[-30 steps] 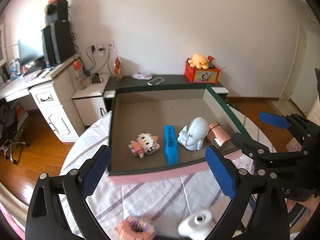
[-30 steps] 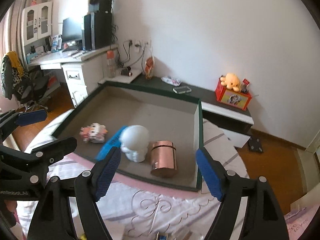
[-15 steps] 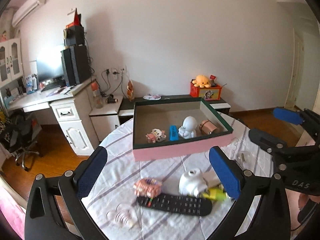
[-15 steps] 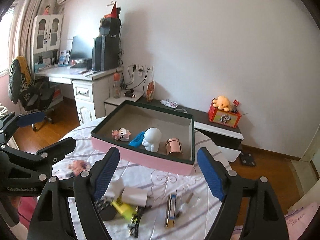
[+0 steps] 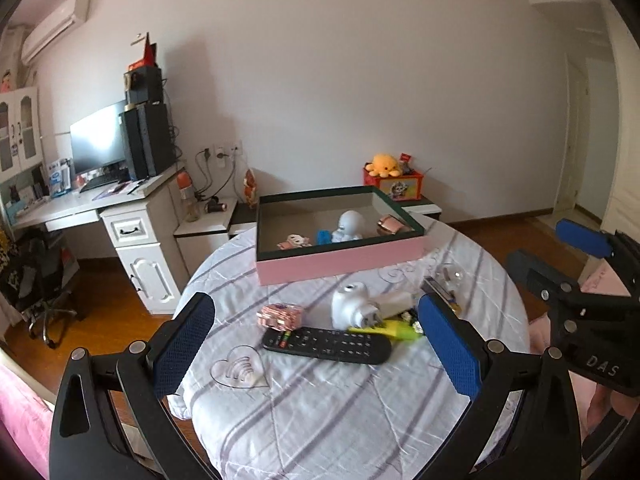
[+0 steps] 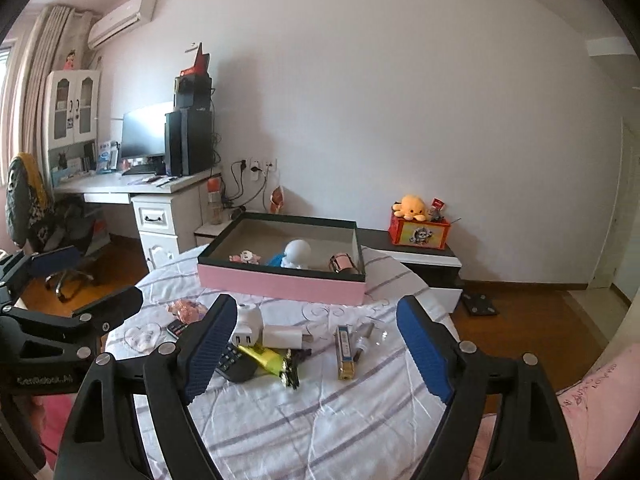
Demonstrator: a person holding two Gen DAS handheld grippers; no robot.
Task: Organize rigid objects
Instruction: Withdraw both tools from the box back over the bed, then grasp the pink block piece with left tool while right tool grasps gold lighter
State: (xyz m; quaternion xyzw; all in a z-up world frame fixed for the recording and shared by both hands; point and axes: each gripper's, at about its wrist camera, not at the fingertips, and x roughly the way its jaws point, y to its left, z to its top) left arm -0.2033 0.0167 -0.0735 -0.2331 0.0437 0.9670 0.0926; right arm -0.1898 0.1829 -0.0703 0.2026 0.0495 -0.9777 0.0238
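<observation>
Blue-padded jaws, two pairs, both spread wide with nothing between the pads: the left gripper [image 5: 316,344] and the right gripper [image 6: 316,344] hang above the near edge of a round counter [image 5: 340,420] under a white cloth with grey stripes; the left one's jaws have just been opening, as have the right one's. Nearest ahead of the left jaws, lying flat on the cloth: one black remote control [image 5: 326,345] and one clear heart-shaped piece [image 5: 239,368], just beside each other. Just beyond the remote: one pink block-built toy [image 5: 280,315], one white toy camera [image 5: 352,309], one white charger plug [image 6: 285,337] and one yellow-green tube [image 6: 264,356], these last clustered and touching. Ahead of the right jaws, slightly to their right side: one slim gold-and-blue box [image 6: 345,350] and one small clear item [image 6: 370,334] whose kind is too small to tell. At the far side of the counter, well apart from both pairs of jaws: one pink-walled box with a dark green rim [image 5: 340,262], open-topped. Inside it, in a row: one pink-and-white block figure [image 5: 295,241], one blue bar [image 5: 323,237], one white round-headed figurine [image 5: 350,226], one copper-coloured cylinder [image 5: 390,224] lying on its side.
</observation>
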